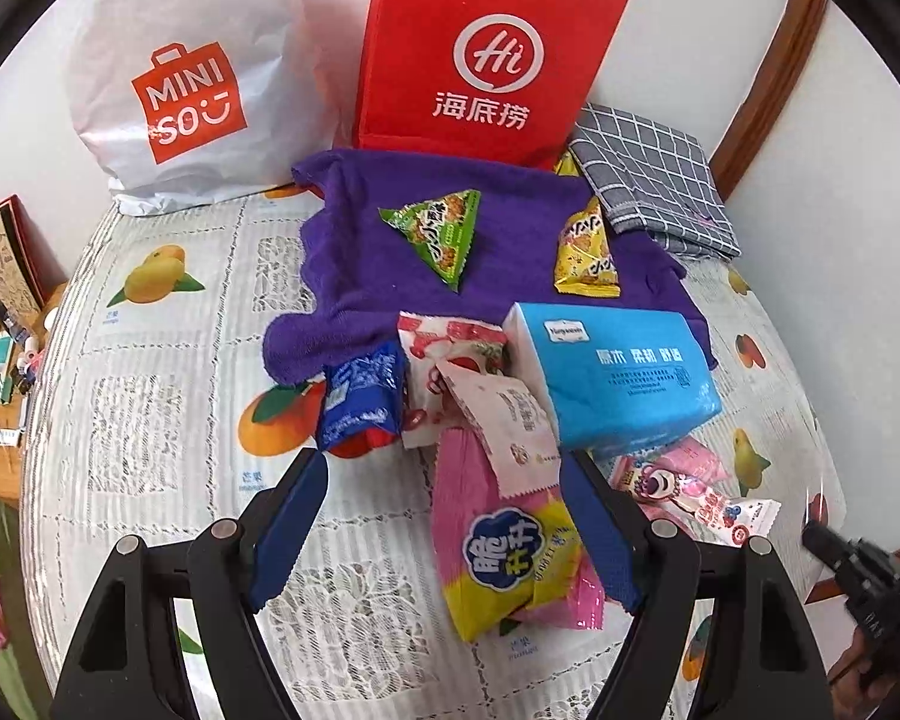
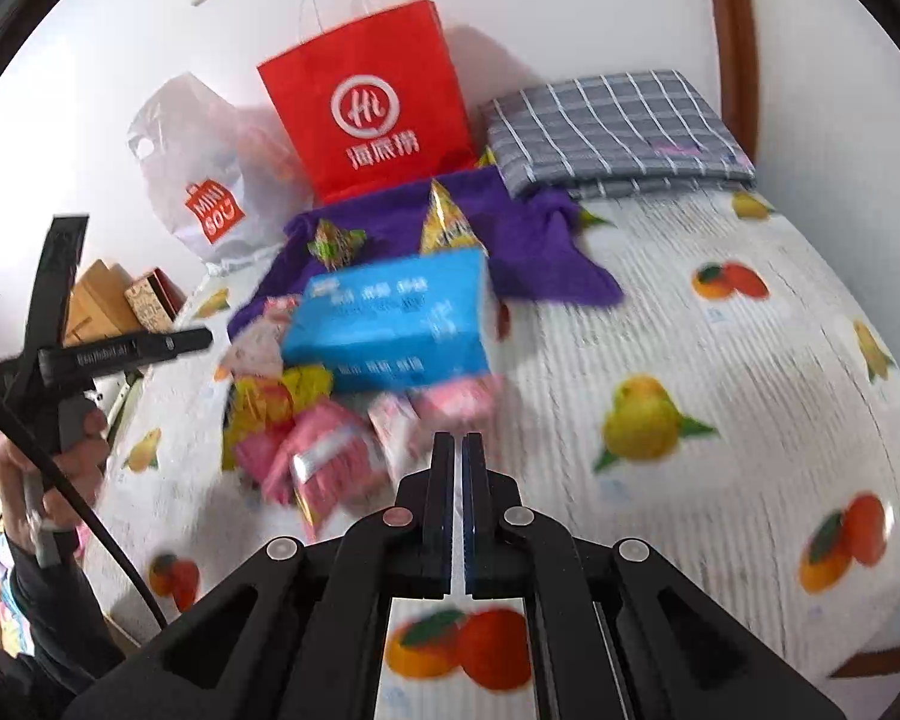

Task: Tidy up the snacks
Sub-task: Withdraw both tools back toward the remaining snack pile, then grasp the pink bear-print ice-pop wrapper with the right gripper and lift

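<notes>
A pile of snack packets lies on the fruit-print bed cover. In the left wrist view my left gripper (image 1: 444,462) is open, its jaws on either side of a pink and yellow packet (image 1: 510,558). Beyond it lie a blue packet (image 1: 363,402), a white and red packet (image 1: 450,360) and a blue tissue pack (image 1: 618,372). A green triangular packet (image 1: 441,234) and a yellow packet (image 1: 588,252) rest on a purple towel (image 1: 360,276). My right gripper (image 2: 458,441) is shut and empty, just short of the pile (image 2: 330,450).
A red paper bag (image 1: 480,54) and a white Miniso bag (image 1: 180,78) stand against the wall. A folded grey checked cloth (image 1: 654,180) lies at the back right. Boxes and clutter (image 1: 0,300) sit off the bed's left edge. A pink cartoon packet (image 1: 678,480) lies right.
</notes>
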Tool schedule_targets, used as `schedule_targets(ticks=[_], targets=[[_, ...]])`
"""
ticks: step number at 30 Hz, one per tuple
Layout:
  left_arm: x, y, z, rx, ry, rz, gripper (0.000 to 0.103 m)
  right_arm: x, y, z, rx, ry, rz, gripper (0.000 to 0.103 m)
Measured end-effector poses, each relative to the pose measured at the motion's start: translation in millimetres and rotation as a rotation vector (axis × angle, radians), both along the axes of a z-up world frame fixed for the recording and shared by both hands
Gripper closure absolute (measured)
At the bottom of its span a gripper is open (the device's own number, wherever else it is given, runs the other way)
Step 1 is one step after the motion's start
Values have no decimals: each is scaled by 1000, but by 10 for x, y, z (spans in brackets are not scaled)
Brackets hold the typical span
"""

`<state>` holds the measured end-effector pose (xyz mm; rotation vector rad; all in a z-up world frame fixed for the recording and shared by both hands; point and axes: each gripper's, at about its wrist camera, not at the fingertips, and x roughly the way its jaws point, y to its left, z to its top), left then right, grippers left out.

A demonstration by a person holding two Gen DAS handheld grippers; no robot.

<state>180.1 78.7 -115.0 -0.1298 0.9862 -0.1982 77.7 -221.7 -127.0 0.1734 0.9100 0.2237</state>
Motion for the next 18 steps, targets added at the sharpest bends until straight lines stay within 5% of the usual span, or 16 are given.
schedule_targets(ticks=[9, 14, 18], targets=[[-50, -86, -76, 9, 13, -8, 25, -45, -48, -229, 6, 51, 29, 96], [-41, -79, -105, 15, 21, -6, 25, 115, 117, -147, -11, -8, 61, 66], [-39, -27, -118, 21, 20, 6, 25, 269, 273, -71, -50, -42, 96, 65]])
